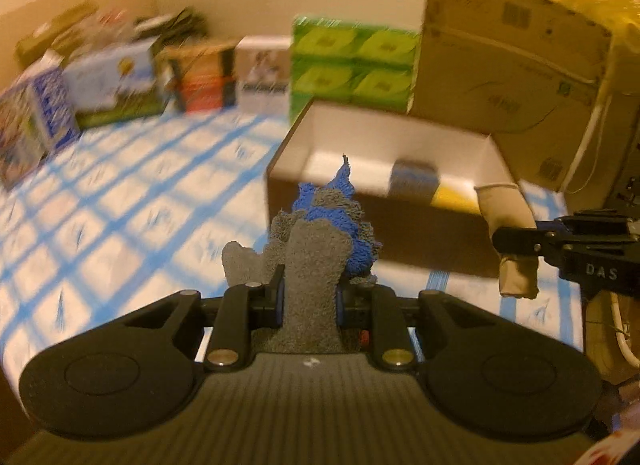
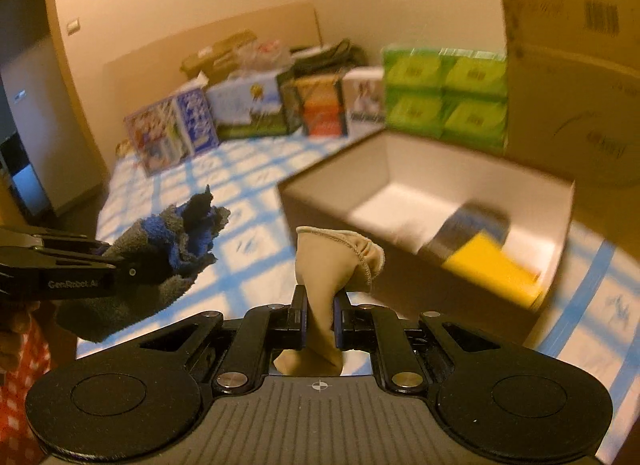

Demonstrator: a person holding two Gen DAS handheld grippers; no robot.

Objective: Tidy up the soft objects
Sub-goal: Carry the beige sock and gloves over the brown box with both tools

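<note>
- Blue-checked cloth covers the surface, with a cream wall behind and a blurred row of cartons along the back edge.
- An open white-lined box stands on the cloth, in front of a green four-pack and a tall cardboard carton.
- Left gripper has its fingers narrowed and pressed on a grey-and-blue sock, which stands up bunched above the jaws, held clear of the cloth and short of the box.
- Right gripper is pinched nearly closed on a beige stocking; its cuff flops forward, also in the air near the box's front wall.
- Step in hand, as I judge it: both soft items are picked up and being carried toward the box.
- Next move likely calls for bringing each gripper over the rim, above free floor, then letting go so the fabric drops inside without draping over the wall.
- Count: two grippers, two soft items held (one sock, one stocking), one open box.
- Already in the box: one grey-blue bundle and one yellow item, lying touching at the right end; blur keeps me from saying what they are.
</note>
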